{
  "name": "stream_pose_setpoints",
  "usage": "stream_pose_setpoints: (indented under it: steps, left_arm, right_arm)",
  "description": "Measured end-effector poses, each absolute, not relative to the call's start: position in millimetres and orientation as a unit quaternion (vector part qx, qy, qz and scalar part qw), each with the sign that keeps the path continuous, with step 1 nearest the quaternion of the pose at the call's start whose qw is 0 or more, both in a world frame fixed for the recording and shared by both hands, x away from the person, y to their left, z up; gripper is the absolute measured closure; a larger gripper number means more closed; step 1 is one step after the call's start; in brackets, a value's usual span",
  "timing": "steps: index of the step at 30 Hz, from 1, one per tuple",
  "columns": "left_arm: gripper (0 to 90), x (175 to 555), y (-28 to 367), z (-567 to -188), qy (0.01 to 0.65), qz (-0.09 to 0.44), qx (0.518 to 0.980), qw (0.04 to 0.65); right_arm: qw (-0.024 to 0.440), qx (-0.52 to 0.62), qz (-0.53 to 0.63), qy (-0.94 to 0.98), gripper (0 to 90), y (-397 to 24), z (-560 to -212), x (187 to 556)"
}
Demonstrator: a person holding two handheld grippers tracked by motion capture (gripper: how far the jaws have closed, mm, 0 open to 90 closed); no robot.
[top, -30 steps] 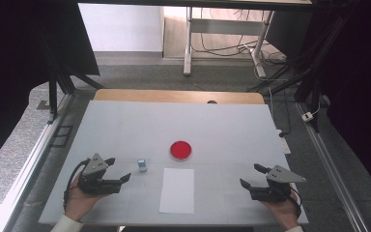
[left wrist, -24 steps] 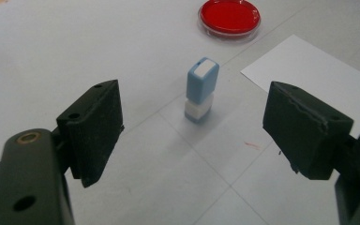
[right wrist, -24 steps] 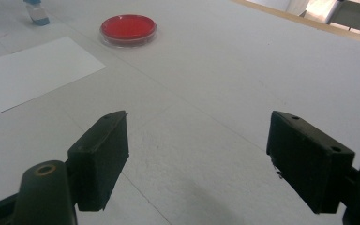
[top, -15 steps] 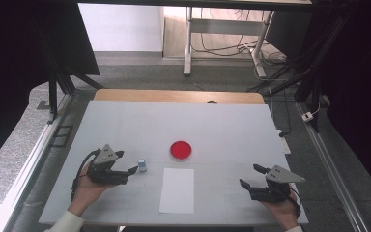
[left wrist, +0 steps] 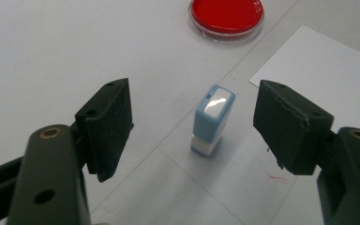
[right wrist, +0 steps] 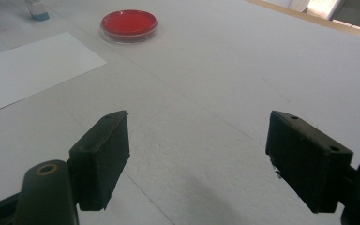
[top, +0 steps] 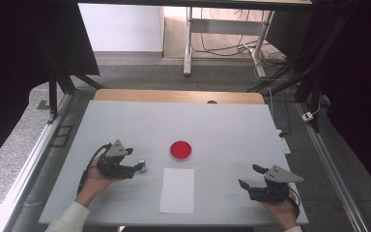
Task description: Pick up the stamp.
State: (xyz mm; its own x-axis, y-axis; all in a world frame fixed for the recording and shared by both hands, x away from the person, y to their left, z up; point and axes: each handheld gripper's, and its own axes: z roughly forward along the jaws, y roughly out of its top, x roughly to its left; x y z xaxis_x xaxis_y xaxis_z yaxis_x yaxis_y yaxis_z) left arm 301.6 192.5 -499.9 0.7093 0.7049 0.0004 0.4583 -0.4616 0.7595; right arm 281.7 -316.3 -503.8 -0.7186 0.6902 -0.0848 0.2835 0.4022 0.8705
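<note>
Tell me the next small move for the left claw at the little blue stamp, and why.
Probably ease the left claw a little forward, then close on the small blue and white plastic stamp. Its jaws have just been closing, yet both pads remain clear of the stamp, which stands upright on the white table between and slightly ahead of them, near the round red dish.

A dim workroom around a pale grey table

The table (top: 125,121) had a wooden strip (top: 174,95) along its far edge. Grey speckled floor (top: 14,145) lay around it, dark curtains (top: 24,43) hung at both sides, and beyond stood a white wall panel (top: 121,26) and a metal-legged desk (top: 188,43) with loose cables (top: 222,46) underneath.
</note>
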Motion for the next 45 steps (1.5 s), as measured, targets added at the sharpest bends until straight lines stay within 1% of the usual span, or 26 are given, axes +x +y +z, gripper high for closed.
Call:
stream_pose_setpoints:
  steps: [3,11,18,20,22,26,29,30,31,32,35,36,39,45]
  left_arm:
    - [30.0,306.2,190.4,-502.6,0.339,0.152,0.844,0.387]
    - [38.5,311.7,183.1,-508.3,0.315,0.138,0.857,0.384]
    - [47.2,312.7,179.7,-510.0,0.302,0.137,0.864,0.379]
    - [48.3,312.6,179.2,-510.4,0.299,0.139,0.865,0.379]
    - [52.2,312.4,178.7,-510.9,0.297,0.14,0.865,0.378]
    - [55.2,312.2,178.7,-511.4,0.292,0.141,0.868,0.376]
    - [59.8,311.1,177.9,-511.8,0.288,0.145,0.869,0.375]
    - [59.8,310.9,177.9,-511.9,0.287,0.146,0.87,0.375]
    - [61.2,310.8,178.0,-511.8,0.285,0.147,0.87,0.373]
    - [65.0,310.5,178.0,-511.9,0.284,0.148,0.871,0.373]
    - [67.3,310.0,177.9,-511.9,0.281,0.15,0.871,0.373]
    - [72.0,309.8,177.9,-512.0,0.281,0.15,0.871,0.373]
    - [74.3,309.6,177.4,-512.2,0.278,0.145,0.871,0.377]
    - [75.0,307.3,174.7,-511.2,0.278,0.157,0.871,0.373]
  right_arm:
    - [0.222,0.302,0.459,0.806,21.3,-316.4,-504.2,281.8]
    - [0.222,0.302,0.457,0.807,21.4,-316.4,-504.9,282.0]
    - [0.222,0.302,0.456,0.807,21.4,-316.5,-505.4,282.4]
    - [0.222,0.303,0.455,0.807,21.4,-316.4,-505.4,282.4]
    - [0.222,0.302,0.455,0.808,21.4,-316.5,-505.5,282.4]
    - [0.221,0.303,0.455,0.807,21.4,-316.5,-505.5,282.2]
    - [0.222,0.303,0.452,0.809,21.4,-316.9,-505.5,282.4]
    - [0.222,0.303,0.452,0.809,21.4,-316.9,-505.5,282.4]
    - [0.222,0.303,0.451,0.809,21.5,-316.9,-505.6,282.3]
    - [0.222,0.303,0.451,0.81,21.5,-317.1,-505.7,282.4]
    - [0.223,0.304,0.45,0.809,21.6,-317.2,-505.7,282.3]
    - [0.223,0.304,0.449,0.81,21.6,-317.1,-505.9,282.4]
    - [0.223,0.303,0.448,0.811,21.7,-317.0,-506.0,282.4]
    - [0.221,0.302,0.451,0.81,21.9,-316.9,-506.2,282.5]
